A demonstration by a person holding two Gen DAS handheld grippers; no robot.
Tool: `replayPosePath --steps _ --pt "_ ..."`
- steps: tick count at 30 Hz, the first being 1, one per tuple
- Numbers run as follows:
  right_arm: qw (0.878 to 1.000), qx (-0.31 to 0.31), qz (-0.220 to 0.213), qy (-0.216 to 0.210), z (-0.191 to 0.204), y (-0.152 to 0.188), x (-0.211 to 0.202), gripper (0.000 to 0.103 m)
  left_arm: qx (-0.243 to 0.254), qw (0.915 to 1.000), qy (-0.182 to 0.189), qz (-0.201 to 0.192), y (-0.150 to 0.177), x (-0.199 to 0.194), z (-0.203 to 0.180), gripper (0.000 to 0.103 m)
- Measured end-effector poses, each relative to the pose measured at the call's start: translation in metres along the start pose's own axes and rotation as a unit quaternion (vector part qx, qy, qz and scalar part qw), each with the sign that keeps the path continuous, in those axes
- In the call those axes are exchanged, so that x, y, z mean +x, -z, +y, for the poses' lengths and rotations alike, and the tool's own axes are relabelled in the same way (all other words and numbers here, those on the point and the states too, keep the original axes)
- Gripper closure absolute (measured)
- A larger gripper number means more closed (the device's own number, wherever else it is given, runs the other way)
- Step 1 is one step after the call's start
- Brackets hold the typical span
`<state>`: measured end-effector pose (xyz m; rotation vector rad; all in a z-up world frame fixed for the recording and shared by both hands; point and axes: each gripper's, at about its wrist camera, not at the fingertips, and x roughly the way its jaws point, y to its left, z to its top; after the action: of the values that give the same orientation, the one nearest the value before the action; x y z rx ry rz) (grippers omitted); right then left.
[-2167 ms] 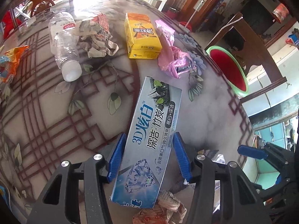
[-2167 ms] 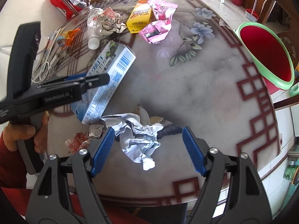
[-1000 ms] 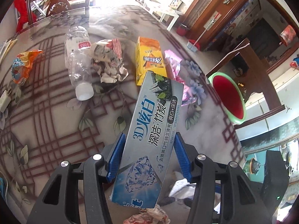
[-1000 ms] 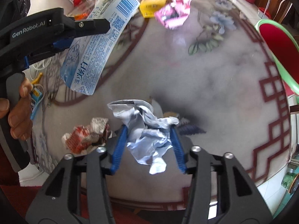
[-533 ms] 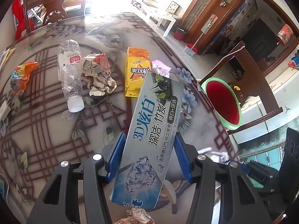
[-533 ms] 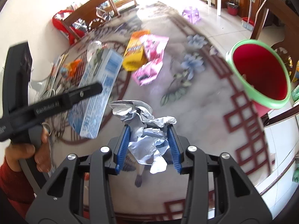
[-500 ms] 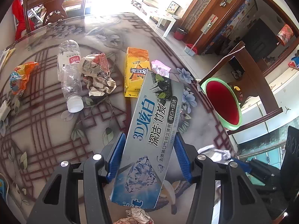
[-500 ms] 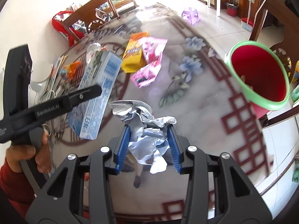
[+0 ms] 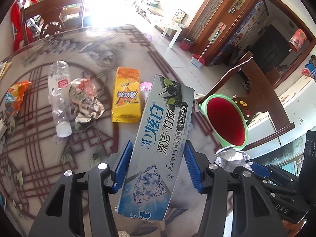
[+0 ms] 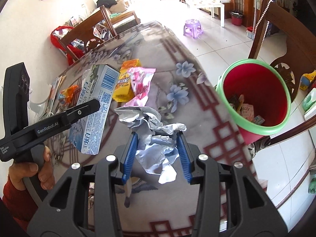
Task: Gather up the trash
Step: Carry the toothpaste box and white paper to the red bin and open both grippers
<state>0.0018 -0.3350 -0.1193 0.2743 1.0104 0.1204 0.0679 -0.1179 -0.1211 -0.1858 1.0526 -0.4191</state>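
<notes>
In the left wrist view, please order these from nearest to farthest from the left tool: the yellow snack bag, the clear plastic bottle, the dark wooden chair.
1. Yellow snack bag, lying just ahead on the table.
2. Clear plastic bottle, farther left.
3. Dark wooden chair, beyond the table's far edge.

Bin [image 10: 254, 126] mouth unobstructed from above; wrappers sit only at its bottom. Chair back [image 10: 284, 31] rises right behind the bin, blocks approach from that side. Table [image 10: 197, 193] stretch beside the bin is bare. Gap between bin and table edge looks tight, hard to judge. Far-side clutter: bottle [image 9: 58, 98], yellow packet [image 9: 126, 96].
</notes>
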Motion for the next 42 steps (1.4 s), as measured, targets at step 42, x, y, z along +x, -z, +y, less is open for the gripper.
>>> replayPosePath --steps 42 --pt "0.994 0.076 -0.020 0.082 -0.182 -0.069 0.010 0.063 0.023 0.9994 -0.003 0.026 -0.032 0.063 -0.105 0.053"
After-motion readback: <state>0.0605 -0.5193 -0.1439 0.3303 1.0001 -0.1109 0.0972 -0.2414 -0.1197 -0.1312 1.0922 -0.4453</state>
